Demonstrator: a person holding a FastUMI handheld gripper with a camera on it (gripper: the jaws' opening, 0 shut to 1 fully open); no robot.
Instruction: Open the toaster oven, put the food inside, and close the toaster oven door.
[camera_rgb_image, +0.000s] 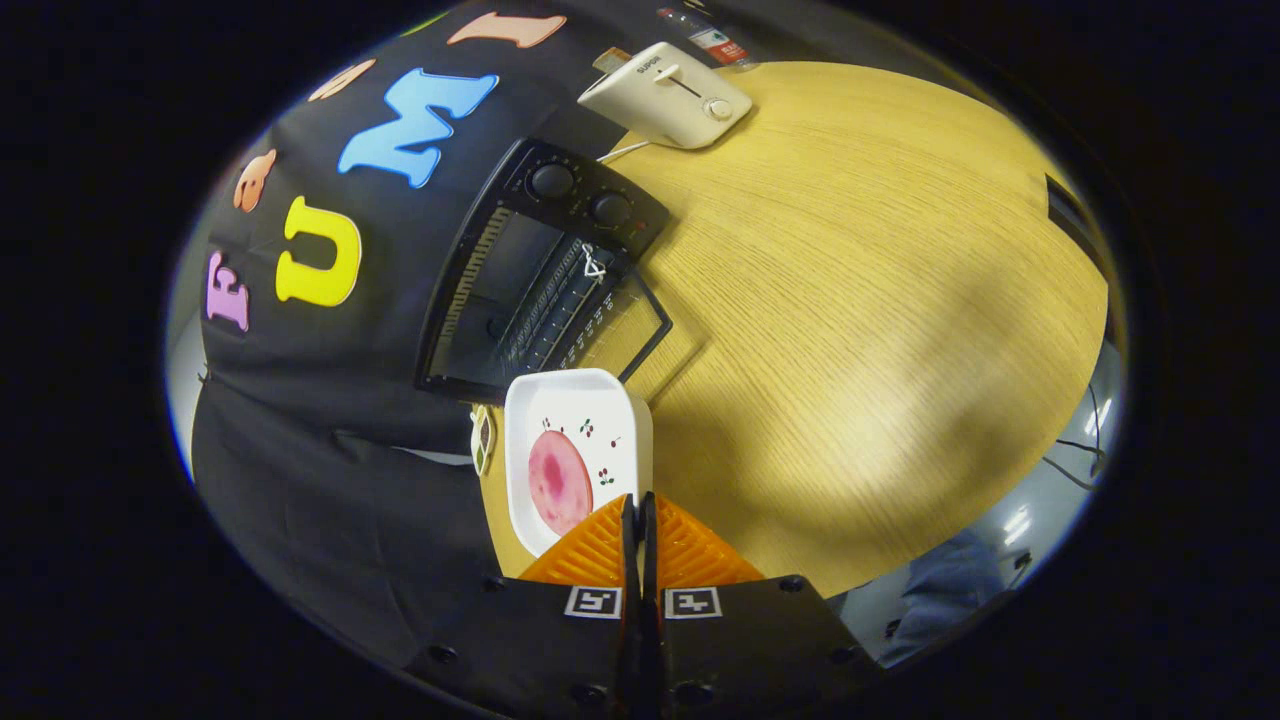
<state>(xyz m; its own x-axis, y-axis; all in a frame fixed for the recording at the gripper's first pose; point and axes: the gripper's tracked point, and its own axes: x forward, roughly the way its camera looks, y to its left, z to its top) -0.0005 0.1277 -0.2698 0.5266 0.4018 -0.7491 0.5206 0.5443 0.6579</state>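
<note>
Tongs (640, 510) pinching white tray (577, 400) rim, toaster oven (540, 270) door open ahead

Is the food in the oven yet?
Not yet. The oven door is already open, lying flat. The gripper has its fingers shut on the plate's rim, and the pink food sits on it, just short of the door. Left: slide it in and close the door.

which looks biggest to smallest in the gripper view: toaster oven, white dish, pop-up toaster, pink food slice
1. toaster oven, door open
2. white dish, pinched at its near rim by the gripper; nearness inflates it
3. pop-up toaster, farthest away, so really unsure against the dish
4. pink food slice
</note>
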